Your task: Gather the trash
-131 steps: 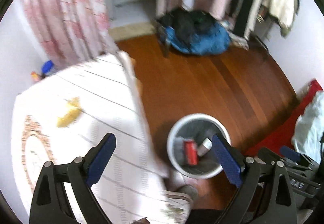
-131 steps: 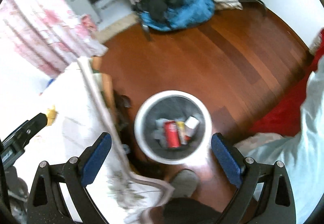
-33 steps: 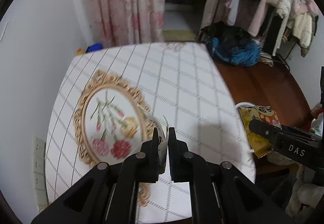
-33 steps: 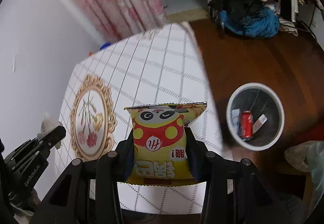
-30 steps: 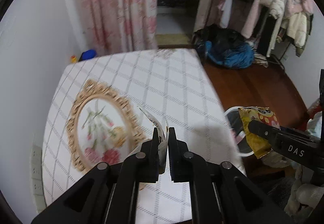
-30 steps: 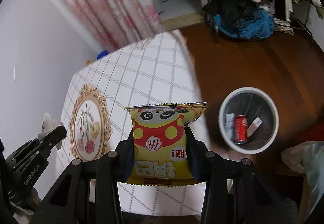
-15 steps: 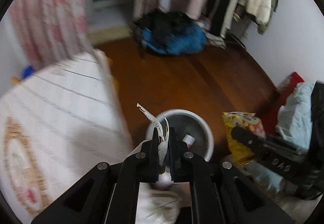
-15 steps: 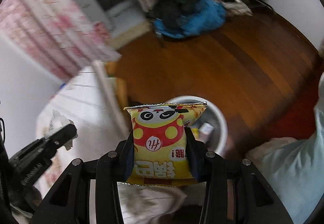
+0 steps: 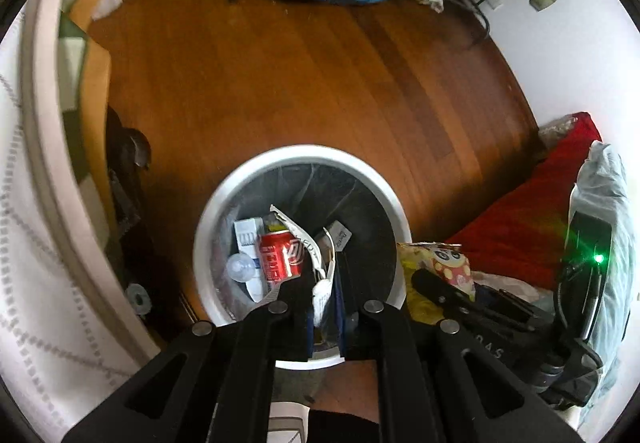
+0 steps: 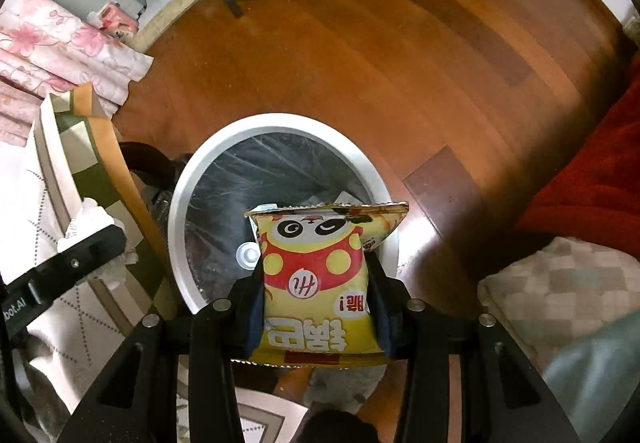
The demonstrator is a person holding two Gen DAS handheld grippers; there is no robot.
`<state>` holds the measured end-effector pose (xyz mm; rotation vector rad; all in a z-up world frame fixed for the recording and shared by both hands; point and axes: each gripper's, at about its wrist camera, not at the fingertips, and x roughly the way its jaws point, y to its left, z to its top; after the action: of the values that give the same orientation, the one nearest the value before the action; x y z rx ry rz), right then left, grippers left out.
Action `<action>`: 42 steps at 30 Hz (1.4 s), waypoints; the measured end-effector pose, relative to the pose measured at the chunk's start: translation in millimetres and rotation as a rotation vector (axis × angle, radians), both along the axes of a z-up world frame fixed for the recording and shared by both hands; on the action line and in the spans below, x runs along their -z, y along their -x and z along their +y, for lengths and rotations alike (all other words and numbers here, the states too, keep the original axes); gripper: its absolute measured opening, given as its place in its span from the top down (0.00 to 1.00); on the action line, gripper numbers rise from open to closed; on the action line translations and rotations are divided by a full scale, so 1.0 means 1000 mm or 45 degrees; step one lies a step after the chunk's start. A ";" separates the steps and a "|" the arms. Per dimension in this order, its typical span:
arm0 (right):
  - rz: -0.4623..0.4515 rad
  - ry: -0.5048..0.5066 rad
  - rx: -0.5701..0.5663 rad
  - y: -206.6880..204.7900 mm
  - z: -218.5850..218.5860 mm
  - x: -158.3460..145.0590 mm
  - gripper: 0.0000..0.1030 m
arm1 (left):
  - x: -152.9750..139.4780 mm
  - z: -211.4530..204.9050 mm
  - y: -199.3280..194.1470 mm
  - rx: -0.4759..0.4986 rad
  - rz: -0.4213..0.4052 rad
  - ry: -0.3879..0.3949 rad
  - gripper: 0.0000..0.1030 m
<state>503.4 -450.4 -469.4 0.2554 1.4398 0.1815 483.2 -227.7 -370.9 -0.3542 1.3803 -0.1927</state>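
Both claws now hang over the bin (image 9: pixel 224 203), left claw (image 9: pixel 325 307) pinching a torn wrapper (image 9: pixel 308 243), right claw (image 10: pixel 316 299) clamping the snack bag (image 10: pixel 316 283); 2 drops remain.

Bin mouth (image 9: pixel 384 183) wide open from above, nothing across rim. Inside already part filled: red can (image 9: pixel 280 257), white box (image 9: pixel 246 233), clear bottle (image 9: pixel 240 269), still room on right half.

Left side tight: table edge with cloth (image 9: pixel 44 203) just beside bin, dark stuff crammed in the gap.

Wood floor (image 10: pixel 380 55) beyond bin clear. Red blanket (image 10: pixel 592 179) and pillow (image 10: pixel 560 283) crowd right.
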 end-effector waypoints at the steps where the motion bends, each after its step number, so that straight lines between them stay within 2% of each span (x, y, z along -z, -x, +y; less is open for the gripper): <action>1: 0.003 0.001 -0.005 0.002 0.003 0.005 0.56 | 0.004 -0.001 0.001 -0.002 0.014 -0.018 0.94; 3: 0.014 0.001 -0.019 0.001 0.009 0.012 0.55 | 0.008 -0.001 0.003 -0.004 0.026 -0.056 0.92; 4: 0.021 0.000 -0.024 0.001 0.011 0.013 0.55 | 0.010 -0.001 0.006 -0.002 0.030 -0.082 0.87; 6: 0.035 0.010 -0.036 0.002 0.013 0.017 0.51 | 0.011 0.000 0.007 -0.007 0.033 -0.127 0.55; 7: 0.035 0.025 -0.039 0.003 0.014 0.017 0.40 | 0.011 0.000 0.005 -0.013 0.026 -0.142 0.21; 8: 0.030 0.042 -0.038 0.003 0.016 0.015 0.29 | 0.007 0.003 0.009 -0.023 0.014 -0.162 0.05; 10: 0.009 0.076 -0.036 0.007 0.015 0.008 0.23 | 0.004 0.006 0.012 -0.028 0.004 -0.192 0.05; 13: 0.003 0.130 -0.032 0.015 0.011 -0.005 0.02 | -0.005 0.010 0.022 -0.026 -0.013 -0.254 0.04; 20: -0.050 0.179 -0.023 0.043 0.000 -0.059 0.02 | -0.042 0.013 0.049 -0.050 -0.087 -0.324 0.03; 26: -0.149 0.138 -0.028 0.078 -0.007 -0.124 0.01 | -0.103 0.016 0.086 -0.067 -0.202 -0.354 0.03; 36: -0.338 0.033 -0.076 0.154 -0.015 -0.246 0.01 | -0.207 0.011 0.156 -0.043 -0.404 -0.331 0.03; 42: -0.446 -0.054 -0.110 0.205 -0.025 -0.313 0.01 | -0.258 0.013 0.198 -0.035 -0.499 -0.289 0.03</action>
<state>297.9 -475.6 -156.4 0.1857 1.1004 0.3119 284.9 -215.1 -112.6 -0.1350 0.9966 -0.0756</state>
